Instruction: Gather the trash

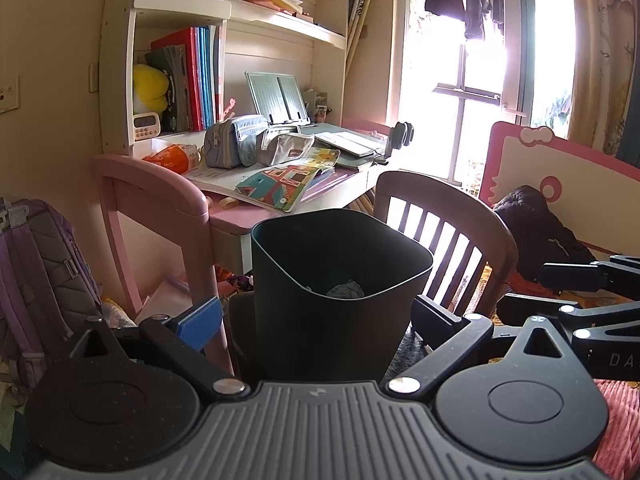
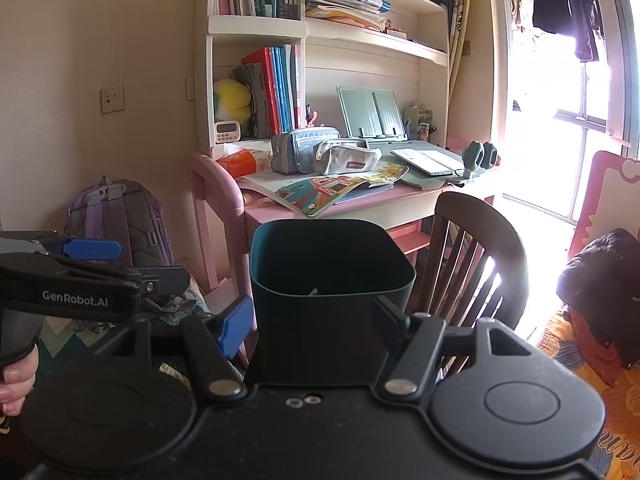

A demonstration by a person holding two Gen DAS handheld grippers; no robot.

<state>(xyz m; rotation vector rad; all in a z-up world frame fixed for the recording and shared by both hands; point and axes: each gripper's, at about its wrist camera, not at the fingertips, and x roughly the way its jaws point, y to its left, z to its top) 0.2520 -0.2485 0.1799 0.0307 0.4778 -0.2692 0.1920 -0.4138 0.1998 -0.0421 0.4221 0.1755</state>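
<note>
Bin dead centre in both views: the dark trash bin [image 1: 340, 280] stands on the floor before the pink desk [image 1: 256, 216], a wooden chair [image 1: 444, 232] just right of it. Crumpled grey trash [image 1: 346, 289] lies inside, low in the opening. Left gripper [image 1: 316, 320] is spread wide, its fingers either side of the bin, gripping nothing. Right gripper [image 2: 316, 322] is spread likewise, empty. At lower left of the right view, a hand [image 2: 16, 380] holds the other gripper's handle. A purple backpack [image 2: 120, 216] leans at left.
</note>
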